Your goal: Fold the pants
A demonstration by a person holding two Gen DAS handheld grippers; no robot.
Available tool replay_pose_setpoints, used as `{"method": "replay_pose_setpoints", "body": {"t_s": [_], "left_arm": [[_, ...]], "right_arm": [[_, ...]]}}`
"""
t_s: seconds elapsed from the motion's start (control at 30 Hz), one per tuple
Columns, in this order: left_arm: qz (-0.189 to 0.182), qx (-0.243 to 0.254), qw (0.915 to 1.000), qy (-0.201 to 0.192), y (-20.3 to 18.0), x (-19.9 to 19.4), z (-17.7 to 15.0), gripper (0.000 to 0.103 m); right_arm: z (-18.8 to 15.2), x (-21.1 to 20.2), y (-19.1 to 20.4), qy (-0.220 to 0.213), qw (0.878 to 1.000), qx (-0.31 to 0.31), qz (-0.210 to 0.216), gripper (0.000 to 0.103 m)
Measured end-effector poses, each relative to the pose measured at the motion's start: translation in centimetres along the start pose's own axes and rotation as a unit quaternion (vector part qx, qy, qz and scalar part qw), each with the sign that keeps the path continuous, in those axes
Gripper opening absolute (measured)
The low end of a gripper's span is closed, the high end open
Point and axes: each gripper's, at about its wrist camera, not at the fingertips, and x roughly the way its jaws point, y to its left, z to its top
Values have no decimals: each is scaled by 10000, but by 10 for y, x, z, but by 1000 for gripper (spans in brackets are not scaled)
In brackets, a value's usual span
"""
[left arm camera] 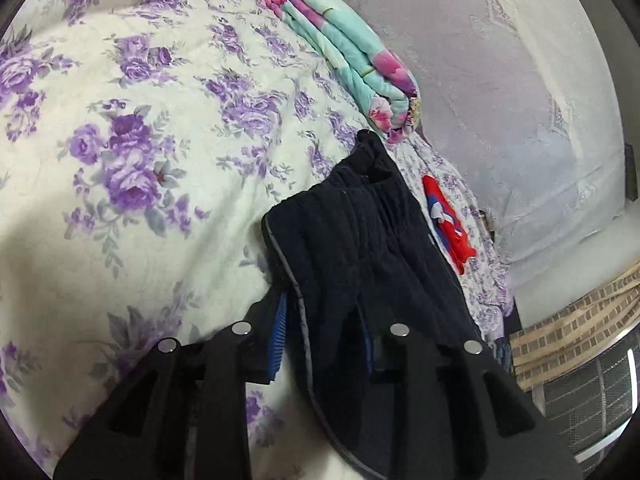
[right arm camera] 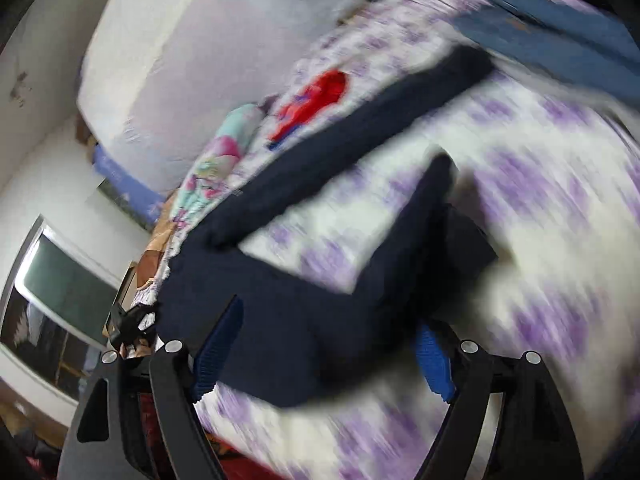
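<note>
The dark navy pants (left arm camera: 360, 240) lie on a bed with a white and purple floral sheet (left arm camera: 140, 140). In the left wrist view my left gripper (left arm camera: 324, 332) is closed on the waistband end of the pants, the fabric bunched between its blue-padded fingers. In the blurred right wrist view the pants (right arm camera: 280, 300) spread out with both legs reaching away across the sheet (right arm camera: 520, 240). My right gripper (right arm camera: 320, 364) has its jaws wide apart around the pants fabric near the waist, the blue pads (right arm camera: 434, 364) not pressed on it.
A folded turquoise and pink blanket (left arm camera: 352, 48) lies at the far edge of the bed. A red and blue garment (left arm camera: 448, 220) lies beside the pants. A pale wall (left arm camera: 520, 100) runs along the bed. A window (right arm camera: 60, 280) is at left in the right wrist view.
</note>
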Motion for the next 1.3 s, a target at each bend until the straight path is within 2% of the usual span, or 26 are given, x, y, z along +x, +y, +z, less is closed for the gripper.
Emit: {"method": "replay_pose_setpoints", "body": {"t_s": [0.1, 0.17, 0.23, 0.27, 0.37, 0.5, 0.57, 0.63, 0.73, 0.8, 0.83, 0.87, 0.9, 0.97, 1.03, 1.07, 1.1, 1.13, 1.17, 1.2, 1.23, 1.3], "left_arm": [[178, 217, 9995, -143, -7, -2, -5, 32], [194, 205, 9995, -167, -7, -3, -5, 34], [157, 177, 9996, -165, -4, -3, -6, 34], [127, 172, 9996, -165, -3, -3, -5, 34], [119, 185, 9996, -162, -2, -2, -5, 37], [118, 264, 9995, -154, -4, -1, -5, 42], [124, 286, 9994, -156, -5, -1, -5, 43], [94, 271, 9995, -165, -5, -1, -5, 43], [102, 269, 9995, -162, -5, -1, -6, 44], [160, 332, 9992, -130, -8, 0, -6, 47], [236, 437, 9987, -69, -12, 2, -7, 52], [311, 553, 9980, -27, -17, 4, -8, 58], [412, 716, 9966, 15, -24, 6, -9, 62], [625, 1001, 9930, 97, -37, 12, -11, 77], [972, 1227, 9876, 155, -51, 21, -11, 79], [1116, 1270, 9855, 139, -56, 24, -10, 67], [1187, 1245, 9850, 135, -60, 26, -6, 52], [1053, 1176, 9872, 225, -62, 27, -1, 26], [756, 1011, 9914, 357, -63, 26, 5, 16], [410, 704, 9958, 415, -63, 21, 12, 15], [215, 514, 9978, 361, -67, 12, 18, 14], [-44, 540, 9985, 126, -82, -10, 22, 13]], "right_arm": [[43, 19, 25, -283, 9985, -294, 378, 84], [67, 21, 31, -559, 9979, -290, -136, 84], [71, 10, 32, -807, 9960, -363, -151, 84], [66, 0, 27, -902, 9952, -364, -119, 84], [35, -30, -1, -1105, 9927, -67, -471, 84], [-2, -61, -50, -1119, 9887, 715, -692, 73], [-18, -77, -62, -1179, 9865, 868, -739, 73], [-27, -79, -71, -1006, 9877, 974, -689, 73], [-32, -60, -76, -755, 9892, 1129, -544, 73], [-28, -50, -73, -688, 9903, 1076, -553, 73], [-25, -43, -71, -652, 9908, 1015, -606, 72], [-23, -37, -67, -641, 9912, 970, -634, 59], [-19, -26, -62, -566, 9923, 913, -614, 34], [-14, -11, -62, -395, 9932, 1037, -353, 29], [3, -2, -57, -379, 9936, 1040, -213, 26], [13, -3, -52, -408, 9942, 977, -183, 21], [27, -5, -46, -474, 9945, 929, -106, 20], [42, -8, -39, -538, 9946, 886, 12, 20], [64, -18, -27, -701, 9943, 790, 131, 20], [81, -29, -17, -875, 9937, 683, 164, 19], [96, -43, -8, -1060, 9925, 572, 229, 18], [123, -83, 10, -1597, 9860, 369, 298, 18]]}}
